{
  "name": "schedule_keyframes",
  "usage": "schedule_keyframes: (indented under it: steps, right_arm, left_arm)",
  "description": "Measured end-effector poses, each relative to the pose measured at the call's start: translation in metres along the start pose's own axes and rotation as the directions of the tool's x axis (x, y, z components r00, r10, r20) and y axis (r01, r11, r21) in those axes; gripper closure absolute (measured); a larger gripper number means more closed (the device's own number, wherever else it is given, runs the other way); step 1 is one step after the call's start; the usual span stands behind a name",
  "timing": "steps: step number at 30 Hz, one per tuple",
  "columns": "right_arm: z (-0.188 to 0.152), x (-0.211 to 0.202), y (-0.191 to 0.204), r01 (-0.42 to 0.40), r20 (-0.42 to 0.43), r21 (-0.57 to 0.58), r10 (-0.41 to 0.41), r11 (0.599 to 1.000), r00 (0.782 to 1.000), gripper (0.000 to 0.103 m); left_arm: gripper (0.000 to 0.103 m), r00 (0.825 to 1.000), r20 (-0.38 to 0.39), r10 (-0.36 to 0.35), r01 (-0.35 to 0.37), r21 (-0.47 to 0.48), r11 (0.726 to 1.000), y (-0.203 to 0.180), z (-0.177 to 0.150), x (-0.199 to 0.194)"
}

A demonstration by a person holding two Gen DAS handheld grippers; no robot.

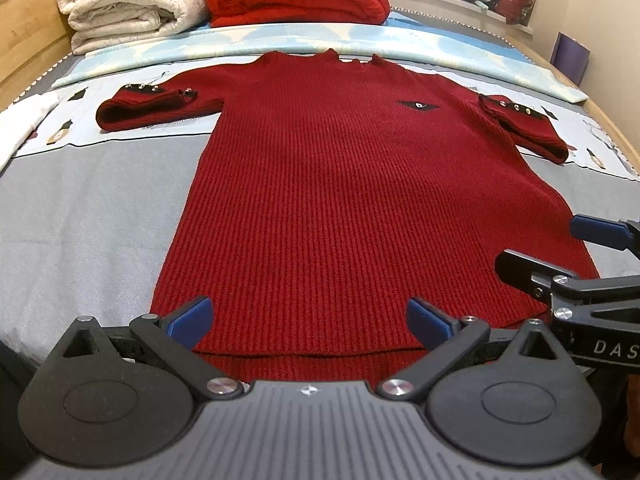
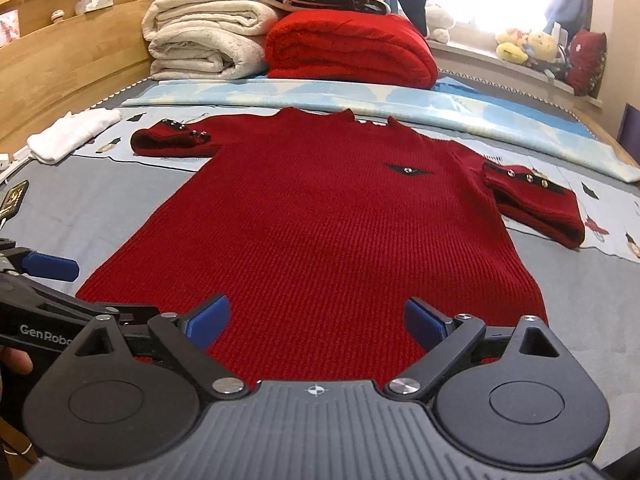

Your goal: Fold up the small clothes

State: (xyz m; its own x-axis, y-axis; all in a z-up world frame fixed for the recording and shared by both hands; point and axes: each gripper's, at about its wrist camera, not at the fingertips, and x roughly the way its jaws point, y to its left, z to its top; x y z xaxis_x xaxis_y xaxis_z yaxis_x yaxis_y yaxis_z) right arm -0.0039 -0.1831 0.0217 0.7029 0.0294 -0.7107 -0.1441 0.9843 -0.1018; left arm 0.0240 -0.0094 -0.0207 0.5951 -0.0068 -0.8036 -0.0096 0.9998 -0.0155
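Grey quilted bed cover (image 1: pixel 92 216) fills the foreground, with a pale blue patterned sheet (image 1: pixel 280 42) across the far part and a wooden bed frame (image 2: pixel 68 60) on the left. On it lies a dark red ribbed knit short-sleeved garment (image 1: pixel 340 200), spread flat, front up, its long axis running straight away from both cameras: hem nearest, neckline at the far end toward the stacked bedding. Its two short sleeves, trimmed with black bands and metal buttons, stick out to either side. Behind it sit a folded cream blanket pile (image 2: pixel 200 36) and a folded bright red blanket (image 2: pixel 352 48); a small white cloth (image 2: pixel 72 134) lies off to the left. The left gripper (image 1: pixel 308 316) hovers at the hem with its blue-padded jaws spread wide, holding nothing. The right gripper (image 2: pixel 318 316) stands just beside it at the hem's right portion, jaws also wide apart and empty.
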Motion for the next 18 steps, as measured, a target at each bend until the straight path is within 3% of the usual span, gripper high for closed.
schedule_keyframes:
  steps: [18]
  right_arm:
    - [-0.0025, 0.0003, 0.0034, 0.007, 0.018, 0.005, -0.008, 1.0, 1.0, 0.008]
  left_arm:
    - [0.0, 1.0, -0.02, 0.005, -0.005, -0.008, 1.0, 0.0019, 0.0009, 0.0034]
